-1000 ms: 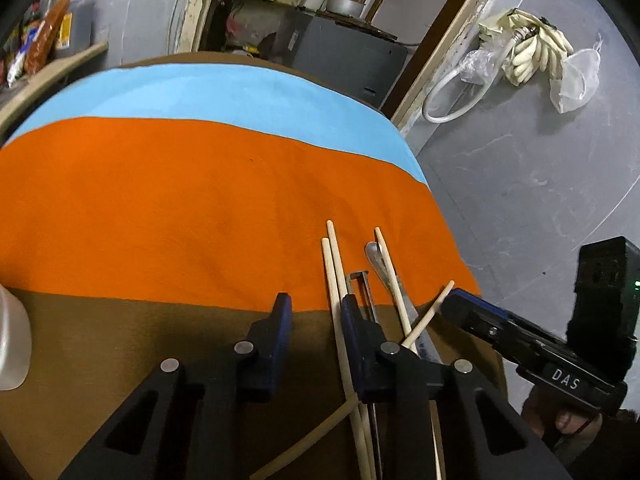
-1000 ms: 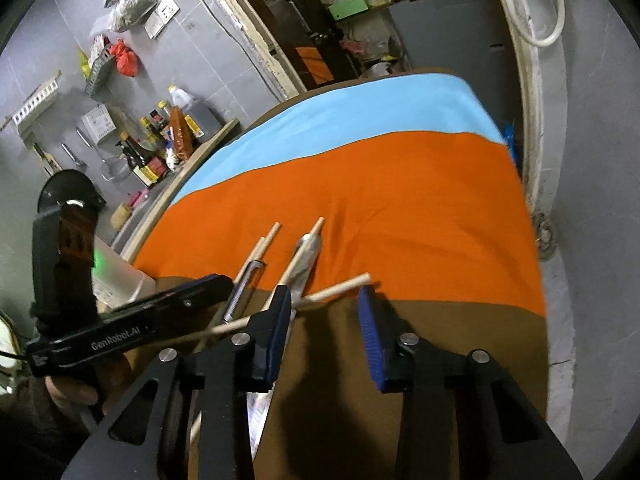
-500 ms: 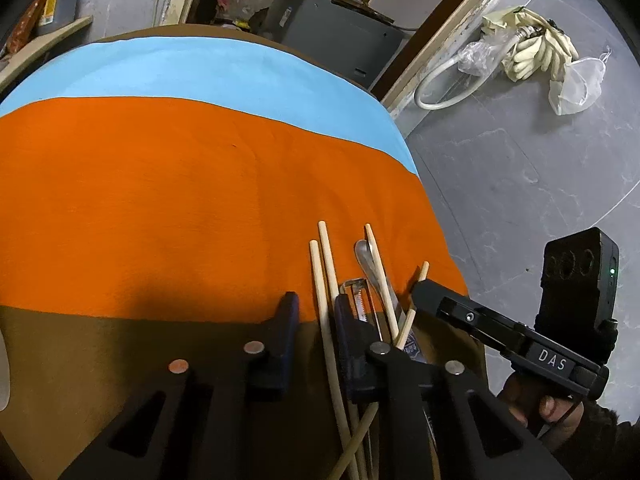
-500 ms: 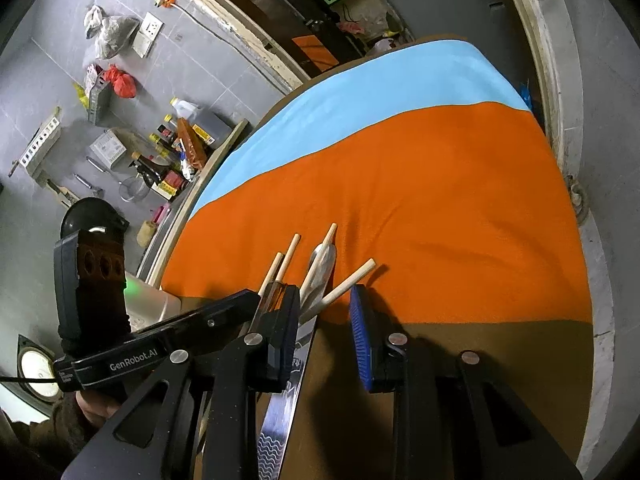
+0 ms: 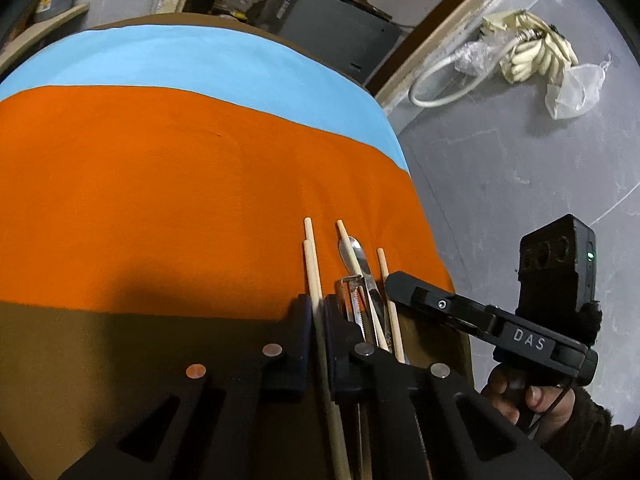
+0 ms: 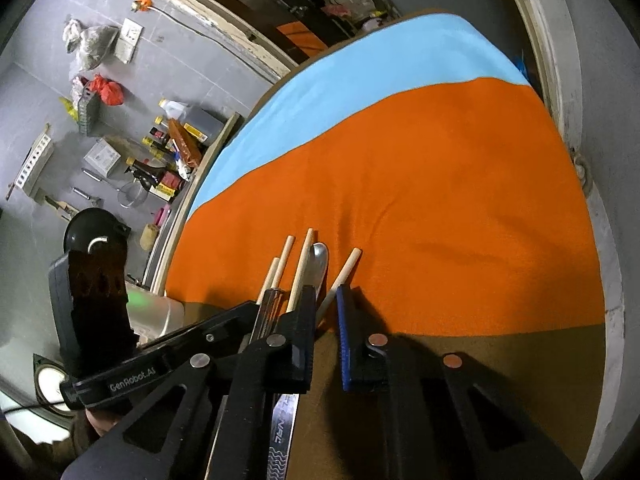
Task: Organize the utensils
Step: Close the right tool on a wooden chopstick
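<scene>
Four chopsticks (image 5: 313, 268), a spoon (image 5: 352, 252) and a peeler (image 5: 354, 296) lie roughly parallel; sorting unfinished. Left gripper (image 5: 317, 312) jaws nearly closed around one chopstick; right gripper (image 6: 326, 312) jaws slightly apart around another (image 6: 344, 270).

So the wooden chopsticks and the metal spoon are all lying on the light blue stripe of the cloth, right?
Not quite. The wooden chopsticks and the metal spoon lie on the orange stripe of the cloth, running back onto the brown one. The light blue stripe is farther away and bare. The left wrist view shows this; the right wrist view agrees.
</scene>
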`<state>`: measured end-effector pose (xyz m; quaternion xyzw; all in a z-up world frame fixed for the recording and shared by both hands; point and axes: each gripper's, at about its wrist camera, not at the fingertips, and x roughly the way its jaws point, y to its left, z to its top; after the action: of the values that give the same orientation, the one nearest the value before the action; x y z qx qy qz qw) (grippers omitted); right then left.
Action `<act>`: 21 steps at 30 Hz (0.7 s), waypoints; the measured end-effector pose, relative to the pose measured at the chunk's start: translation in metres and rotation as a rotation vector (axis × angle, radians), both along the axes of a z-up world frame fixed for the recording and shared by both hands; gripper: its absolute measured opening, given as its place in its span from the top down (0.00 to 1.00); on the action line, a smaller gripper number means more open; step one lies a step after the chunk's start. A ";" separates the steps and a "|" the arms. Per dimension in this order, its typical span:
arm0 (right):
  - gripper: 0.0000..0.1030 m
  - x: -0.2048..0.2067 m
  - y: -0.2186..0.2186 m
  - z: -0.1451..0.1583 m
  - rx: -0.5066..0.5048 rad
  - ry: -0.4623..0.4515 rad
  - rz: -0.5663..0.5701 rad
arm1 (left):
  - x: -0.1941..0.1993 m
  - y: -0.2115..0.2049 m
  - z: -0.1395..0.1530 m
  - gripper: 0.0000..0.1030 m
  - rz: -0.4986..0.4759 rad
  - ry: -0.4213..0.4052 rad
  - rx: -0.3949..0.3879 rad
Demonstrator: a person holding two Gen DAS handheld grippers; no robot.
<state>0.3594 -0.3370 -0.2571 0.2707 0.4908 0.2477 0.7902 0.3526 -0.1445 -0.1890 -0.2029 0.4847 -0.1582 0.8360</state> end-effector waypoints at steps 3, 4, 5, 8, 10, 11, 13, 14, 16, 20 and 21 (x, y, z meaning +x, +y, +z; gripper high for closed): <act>0.91 0.000 0.005 0.002 -0.024 0.020 0.001 | -0.006 0.005 0.001 0.94 0.018 0.011 -0.018; 0.91 0.000 0.008 0.004 -0.041 0.025 0.003 | -0.010 0.009 0.001 0.94 0.024 0.013 -0.025; 0.91 -0.001 0.010 0.004 -0.056 0.029 0.006 | -0.012 0.012 0.002 0.94 0.030 0.014 -0.032; 0.91 -0.001 0.022 0.009 -0.111 0.035 0.018 | -0.020 0.022 0.002 0.95 0.065 0.019 -0.058; 0.90 0.001 0.032 0.013 -0.152 0.041 0.024 | -0.023 0.025 0.003 0.95 0.081 0.021 -0.055; 0.90 0.002 0.033 0.013 -0.163 0.045 0.027 | -0.025 0.025 0.002 0.94 0.084 0.023 -0.051; 0.90 0.005 0.036 0.015 -0.177 0.063 0.027 | -0.025 0.025 0.003 0.94 0.076 0.031 -0.030; 0.89 0.007 0.035 0.014 -0.182 0.072 0.027 | -0.025 0.023 0.003 0.94 0.064 0.035 -0.014; 0.89 0.009 0.039 0.017 -0.201 0.085 0.029 | -0.023 0.021 0.003 0.93 0.035 0.047 0.009; 0.88 0.009 0.043 0.017 -0.213 0.104 0.023 | -0.017 0.019 0.005 0.92 -0.014 0.062 0.037; 0.88 0.009 0.042 0.016 -0.209 0.107 0.014 | -0.017 0.018 0.005 0.92 -0.020 0.062 0.038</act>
<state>0.3686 -0.2952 -0.2411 0.1962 0.5572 0.1861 0.7852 0.3358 -0.1260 -0.1844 -0.1870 0.5155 -0.1509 0.8225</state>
